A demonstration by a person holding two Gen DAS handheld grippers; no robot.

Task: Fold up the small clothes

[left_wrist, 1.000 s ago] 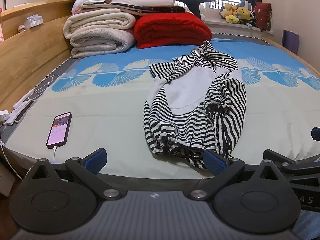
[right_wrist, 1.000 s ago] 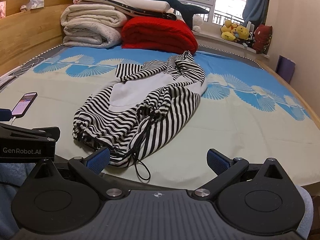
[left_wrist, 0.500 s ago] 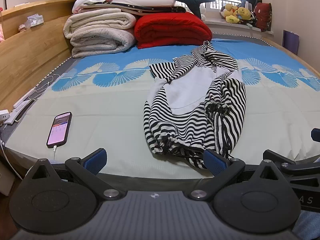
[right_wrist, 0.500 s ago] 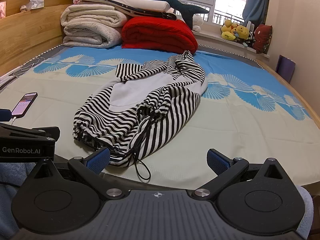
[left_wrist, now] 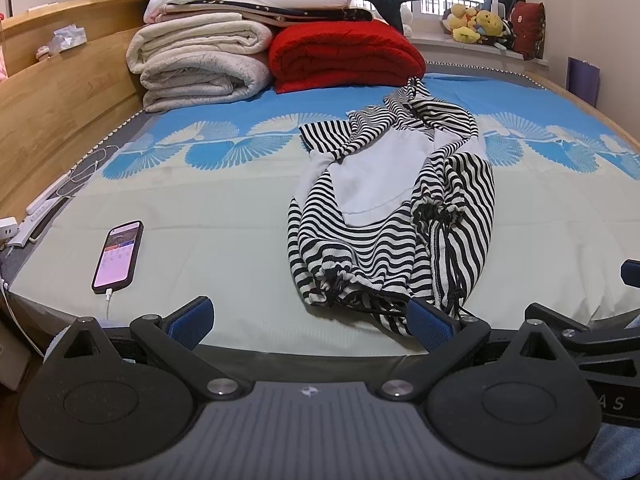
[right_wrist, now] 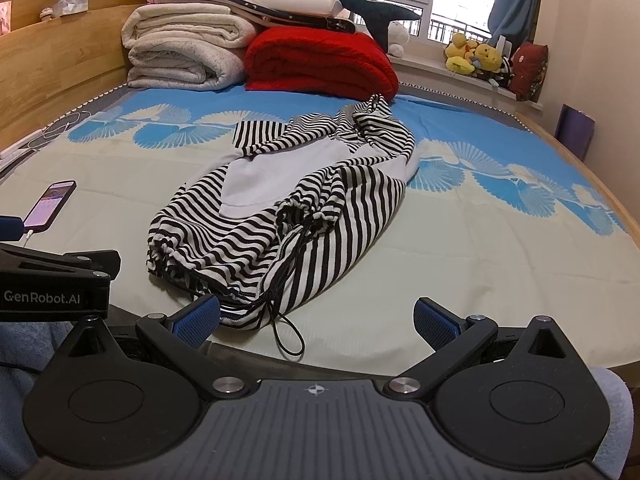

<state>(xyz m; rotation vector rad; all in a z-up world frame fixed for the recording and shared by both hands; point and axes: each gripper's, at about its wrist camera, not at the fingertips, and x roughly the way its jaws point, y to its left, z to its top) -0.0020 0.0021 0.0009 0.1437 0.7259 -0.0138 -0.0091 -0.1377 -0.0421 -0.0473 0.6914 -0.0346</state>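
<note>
The striped garment (left_wrist: 394, 216) lies crumpled on the bed (left_wrist: 224, 208), lengthwise from the near edge toward the folded bedding at the head. It is black-and-white striped with a pale grey panel (left_wrist: 376, 178) across its middle. Its gathered drawstring hem faces the near edge, and a black cord (right_wrist: 286, 330) loops out of it onto the sheet.

The left gripper (left_wrist: 310, 318) sits at the near edge of the bed with its blue-padded fingers (left_wrist: 192, 316) spread wide and nothing between them. Its right pad lies just in front of the garment's hem; contact cannot be confirmed.

The right gripper (right_wrist: 316, 320) sits beside it, fingers equally wide apart and empty. Its left pad is just beside the hem corner, and the cord loop lies between the two pads.

Legible writing: "GenRobot.AI" in white on the side of the left gripper's body, seen from the right wrist view. The letters "A S" show on the right gripper's body in the left wrist view; the rest is cut off.

A phone (left_wrist: 118, 258) with a lit screen and a white cable lies on the sheet, well to the left of the garment. Its screen text is too small to read.
</note>
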